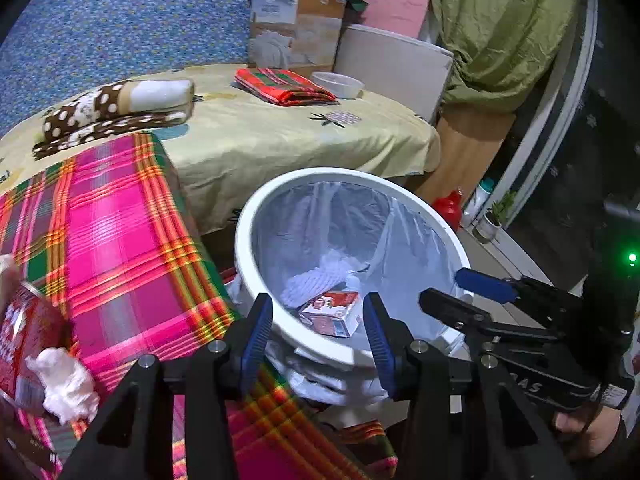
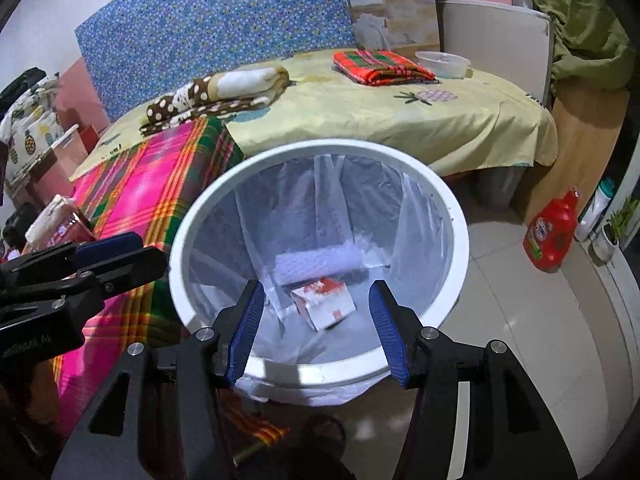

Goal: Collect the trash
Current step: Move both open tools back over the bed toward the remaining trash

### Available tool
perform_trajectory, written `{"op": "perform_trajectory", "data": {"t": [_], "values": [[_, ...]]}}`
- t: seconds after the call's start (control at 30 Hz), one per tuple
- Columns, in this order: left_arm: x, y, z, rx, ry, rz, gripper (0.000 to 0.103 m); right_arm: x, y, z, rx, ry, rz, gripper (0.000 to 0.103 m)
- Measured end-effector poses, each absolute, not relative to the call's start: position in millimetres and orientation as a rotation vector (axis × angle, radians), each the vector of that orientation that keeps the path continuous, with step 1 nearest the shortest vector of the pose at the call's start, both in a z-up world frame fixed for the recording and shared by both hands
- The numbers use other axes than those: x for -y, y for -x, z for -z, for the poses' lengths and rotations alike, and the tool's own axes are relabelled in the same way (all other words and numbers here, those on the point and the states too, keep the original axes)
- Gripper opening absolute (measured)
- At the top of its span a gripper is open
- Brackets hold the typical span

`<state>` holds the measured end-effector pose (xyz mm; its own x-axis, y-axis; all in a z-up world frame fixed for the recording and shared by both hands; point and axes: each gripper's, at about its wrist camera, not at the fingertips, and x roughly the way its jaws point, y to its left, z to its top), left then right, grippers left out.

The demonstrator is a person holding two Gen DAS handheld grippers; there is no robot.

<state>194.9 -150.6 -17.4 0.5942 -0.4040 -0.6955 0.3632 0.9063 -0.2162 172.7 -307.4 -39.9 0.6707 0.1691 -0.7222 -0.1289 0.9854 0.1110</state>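
Note:
A white trash bin point(image 1: 256, 216) with a clear liner stands on the floor beside the bed; it also shows in the right wrist view point(image 2: 460, 236). Inside lie a small red-and-white carton point(image 1: 332, 314) point(image 2: 326, 302) and crumpled white paper point(image 1: 312, 280) point(image 2: 316, 262). My left gripper point(image 1: 318, 334) is open and empty above the bin's near rim. My right gripper point(image 2: 318, 330) is open and empty over the bin; it also shows in the left wrist view point(image 1: 456, 288). A red can point(image 1: 24, 344) and a white wad point(image 1: 66, 384) lie on the pink plaid cloth point(image 1: 120, 240).
The bed carries a yellow sheet point(image 2: 400, 120), a spotted brown blanket point(image 2: 216, 92), a folded red plaid cloth point(image 2: 380, 66) and a white bowl point(image 2: 442, 62). A red detergent bottle point(image 2: 550, 232) and a small potted plant point(image 2: 612, 232) stand on the tiled floor at right.

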Motion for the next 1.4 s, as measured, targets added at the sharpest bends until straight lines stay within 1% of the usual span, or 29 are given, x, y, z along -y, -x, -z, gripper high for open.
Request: {"op": "perform_trajectory", "data": {"t": [0.03,0.67,1.4], "values": [[148,-192,16,-0.818,0.054,0.433,0.049,305,-171,38,-0.810,-0.054,-0.175,0.063],[86,-132,-5,-0.741,0.072,0.239,0.050,252,-139,20,-0.746,-0.045,-0.373,0.063],[-15,-81,12,-0.716,0.161,-0.011,0.050,179,-120,26,-0.765,0.032,-0.568,0.063]]}}
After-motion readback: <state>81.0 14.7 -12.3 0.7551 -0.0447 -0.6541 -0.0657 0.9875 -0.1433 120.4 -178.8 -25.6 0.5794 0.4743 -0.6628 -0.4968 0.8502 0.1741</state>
